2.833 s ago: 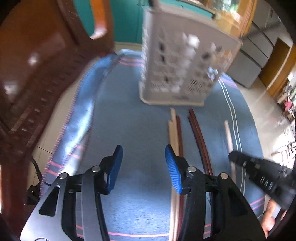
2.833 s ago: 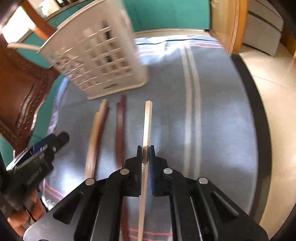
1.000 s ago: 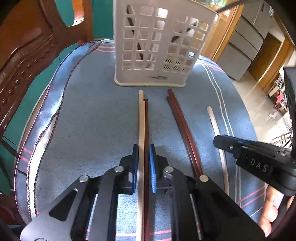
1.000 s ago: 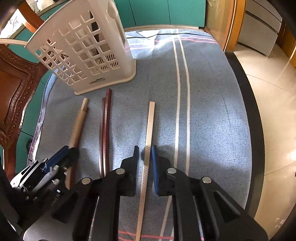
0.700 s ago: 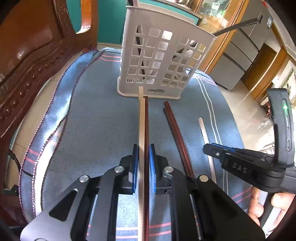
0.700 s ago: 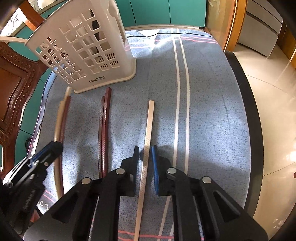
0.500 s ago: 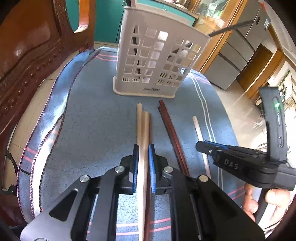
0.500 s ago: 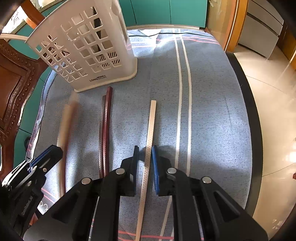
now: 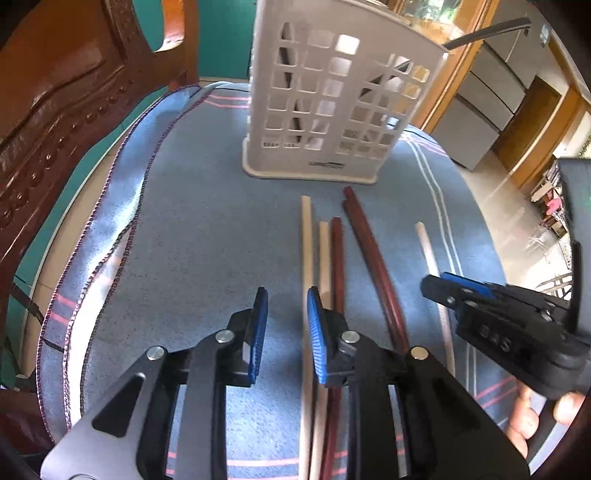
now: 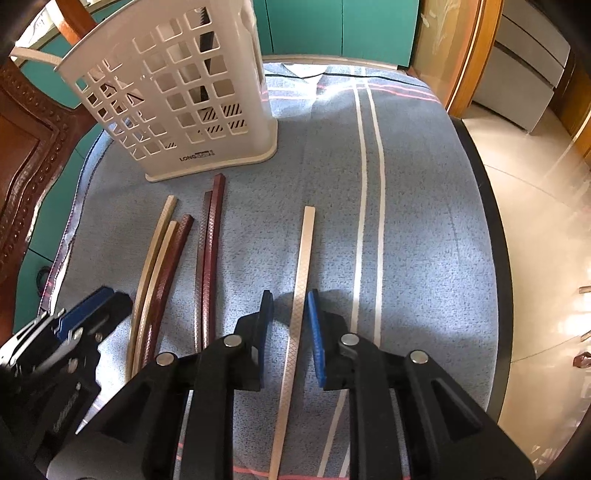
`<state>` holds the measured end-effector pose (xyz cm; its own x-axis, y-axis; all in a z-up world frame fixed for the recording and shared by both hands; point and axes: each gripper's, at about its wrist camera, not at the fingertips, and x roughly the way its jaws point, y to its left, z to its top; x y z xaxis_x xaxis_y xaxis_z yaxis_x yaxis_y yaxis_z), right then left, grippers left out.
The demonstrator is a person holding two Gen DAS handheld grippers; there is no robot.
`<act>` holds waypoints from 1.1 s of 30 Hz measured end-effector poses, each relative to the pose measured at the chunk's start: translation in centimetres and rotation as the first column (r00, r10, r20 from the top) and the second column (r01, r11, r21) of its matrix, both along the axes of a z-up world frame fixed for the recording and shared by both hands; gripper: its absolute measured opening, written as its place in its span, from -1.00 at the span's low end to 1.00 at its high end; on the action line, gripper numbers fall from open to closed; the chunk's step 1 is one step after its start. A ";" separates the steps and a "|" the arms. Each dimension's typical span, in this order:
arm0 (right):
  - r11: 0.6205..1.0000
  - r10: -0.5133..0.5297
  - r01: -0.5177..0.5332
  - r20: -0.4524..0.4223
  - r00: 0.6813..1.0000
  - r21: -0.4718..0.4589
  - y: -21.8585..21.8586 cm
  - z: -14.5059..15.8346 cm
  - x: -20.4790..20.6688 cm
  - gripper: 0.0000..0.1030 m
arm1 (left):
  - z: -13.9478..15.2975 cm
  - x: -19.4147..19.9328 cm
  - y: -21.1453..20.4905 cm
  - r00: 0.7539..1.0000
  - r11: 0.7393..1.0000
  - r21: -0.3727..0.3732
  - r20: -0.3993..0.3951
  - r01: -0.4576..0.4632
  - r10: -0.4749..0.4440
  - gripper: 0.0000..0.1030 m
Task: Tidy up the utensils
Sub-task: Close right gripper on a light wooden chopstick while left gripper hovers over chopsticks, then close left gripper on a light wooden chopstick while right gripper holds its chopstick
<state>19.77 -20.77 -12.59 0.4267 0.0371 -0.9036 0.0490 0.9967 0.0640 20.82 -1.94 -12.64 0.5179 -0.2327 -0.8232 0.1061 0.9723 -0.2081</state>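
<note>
Right wrist view showed six chopsticks (image 10: 305,254) lying unsorted on the blue cloth (image 10: 424,240) before the white basket (image 10: 173,92), none held, both the left gripper (image 9: 285,325) and right gripper (image 10: 289,328) opening.

A blue cloth (image 9: 192,229) with white and pink stripes covers the desk. A carved brown wooden chair (image 9: 55,110) stands beside its left edge. Teal cabinet doors (image 10: 332,29) are behind, and grey drawers (image 9: 491,99) stand on a beige tiled floor (image 10: 535,221).
</note>
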 end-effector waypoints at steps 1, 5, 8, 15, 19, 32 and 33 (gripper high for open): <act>1.000 0.004 -0.004 0.003 1.000 0.000 0.0 0.0 -0.1 -0.62 | -0.1 0.1 -0.1 1.000 1.000 0.001 -0.004 0.000 0.000 -0.56; 1.000 0.013 -0.013 0.018 1.000 -0.022 0.3 -0.1 0.0 -0.62 | -0.2 0.1 -0.5 1.000 1.000 0.022 -0.013 0.003 -0.002 -0.56; 0.998 0.016 -0.014 0.033 0.999 -0.068 0.7 -0.2 -0.1 -0.62 | -0.4 0.2 -0.6 1.000 0.999 0.031 -0.018 0.004 -0.004 -0.43; 0.986 0.002 0.013 0.088 0.996 -0.166 2.4 -0.3 0.3 -0.62 | -0.8 1.1 -0.3 1.000 0.993 0.117 -0.021 -0.013 0.015 -0.48; 0.986 -0.028 0.046 0.111 0.993 -0.159 2.2 -0.5 0.5 -0.62 | -0.8 1.2 -0.3 1.000 0.988 0.153 -0.016 -0.011 0.013 -0.65; 0.978 -0.012 0.044 0.156 0.988 -0.203 3.8 -0.8 0.0 -0.85 | 0.1 1.0 1.7 0.996 0.971 0.222 -0.008 -0.084 0.088 -0.78; 0.980 -0.016 0.046 0.152 0.988 -0.192 3.9 -0.7 -0.1 -0.86 | 0.3 1.0 2.0 0.996 0.972 0.219 -0.006 -0.089 0.093 -0.78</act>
<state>19.68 -16.86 -13.34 0.5556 -0.1481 -0.8182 0.0845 0.9890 -0.1216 21.84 0.06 -12.37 0.5149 0.0006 -0.8573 0.0136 0.9999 0.0088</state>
